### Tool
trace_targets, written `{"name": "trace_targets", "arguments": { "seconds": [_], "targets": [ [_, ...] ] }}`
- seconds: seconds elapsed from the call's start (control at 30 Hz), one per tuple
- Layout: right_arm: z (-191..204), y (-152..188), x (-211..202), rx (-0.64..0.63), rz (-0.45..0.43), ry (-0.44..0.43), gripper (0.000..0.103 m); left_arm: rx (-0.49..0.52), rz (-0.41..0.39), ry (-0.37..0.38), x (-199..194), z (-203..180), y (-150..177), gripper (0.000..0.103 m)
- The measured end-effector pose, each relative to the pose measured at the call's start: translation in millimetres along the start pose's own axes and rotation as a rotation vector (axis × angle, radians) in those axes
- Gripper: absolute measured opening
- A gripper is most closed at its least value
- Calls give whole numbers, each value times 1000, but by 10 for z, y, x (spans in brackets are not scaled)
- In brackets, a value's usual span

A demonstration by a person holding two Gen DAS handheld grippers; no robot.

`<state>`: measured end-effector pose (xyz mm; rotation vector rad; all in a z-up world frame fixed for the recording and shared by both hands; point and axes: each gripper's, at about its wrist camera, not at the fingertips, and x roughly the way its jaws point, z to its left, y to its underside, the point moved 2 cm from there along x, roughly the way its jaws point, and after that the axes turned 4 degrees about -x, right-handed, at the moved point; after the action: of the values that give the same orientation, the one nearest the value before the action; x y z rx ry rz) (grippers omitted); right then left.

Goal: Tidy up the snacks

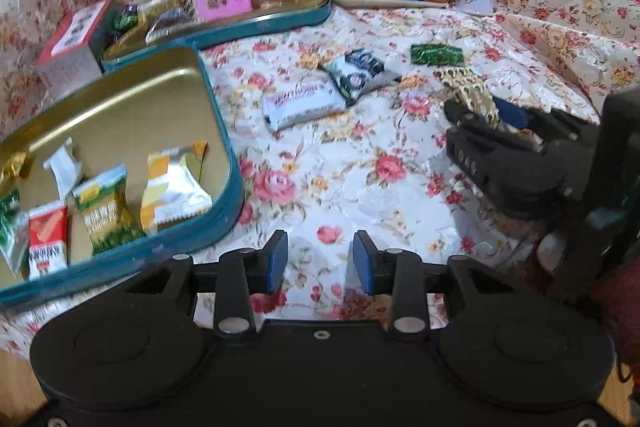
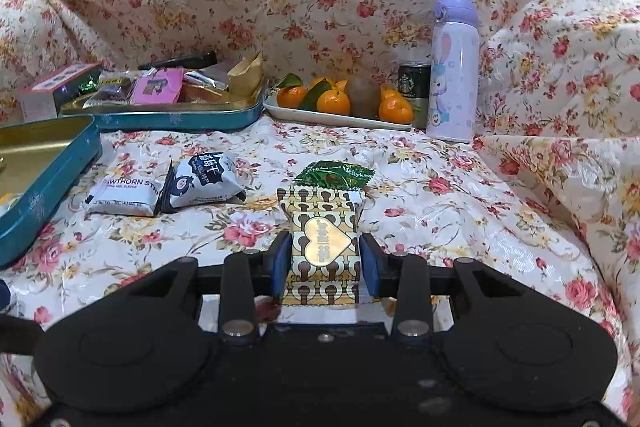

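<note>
Gold snack packet (image 2: 322, 247) lengthwise between right gripper (image 2: 324, 263) fingers (image 2: 280, 261)

Right gripper (image 2: 325, 261) clamping gold snack packet (image 2: 323, 243)

With the fruit plate (image 2: 280, 111) as landmark: the bottle (image 2: 454, 71) and can (image 2: 414, 83) stand at its right end, the filled tin (image 2: 168, 117) lies just left, the second tin (image 2: 48, 163) nearer and further left, and three loose packets (image 2: 124, 193) (image 2: 208, 179) (image 2: 334, 173) lie before it on the cloth (image 2: 460, 211).
</note>
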<state>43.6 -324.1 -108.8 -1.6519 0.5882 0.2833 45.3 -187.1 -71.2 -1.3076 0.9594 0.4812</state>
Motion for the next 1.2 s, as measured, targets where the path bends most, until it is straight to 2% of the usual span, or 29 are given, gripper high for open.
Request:
{"name": "trace_targets", "arguments": {
  "seconds": [0.2, 0.33, 0.47, 0.6, 0.97, 1.03, 1.2],
  "targets": [
    [19, 7, 8, -3, 2, 4, 38, 97, -57, -14, -46, -48, -245, 44],
    [7, -92, 58, -7, 70, -16, 38, 174, -66, -15, 3, -45, -445, 44],
    [-44, -203, 133, -7, 149, -61, 38, 279, -78, -52, 123, -74, -556, 44],
    [-63, -256, 174, -19, 174, -83, 38, 361, -69, -40, 223, -92, -622, 45],
    [-92, -271, 197, 5, 191, -98, 39, 406, -67, 58, 328, -11, -828, 45],
    [-98, -276, 201, 9, 194, -102, 39, 430, -60, 78, 331, -8, -827, 48],
    [-97, -269, 196, 12, 195, -103, 39, 449, -22, 66, 473, 12, -845, 49]
  ]
}}
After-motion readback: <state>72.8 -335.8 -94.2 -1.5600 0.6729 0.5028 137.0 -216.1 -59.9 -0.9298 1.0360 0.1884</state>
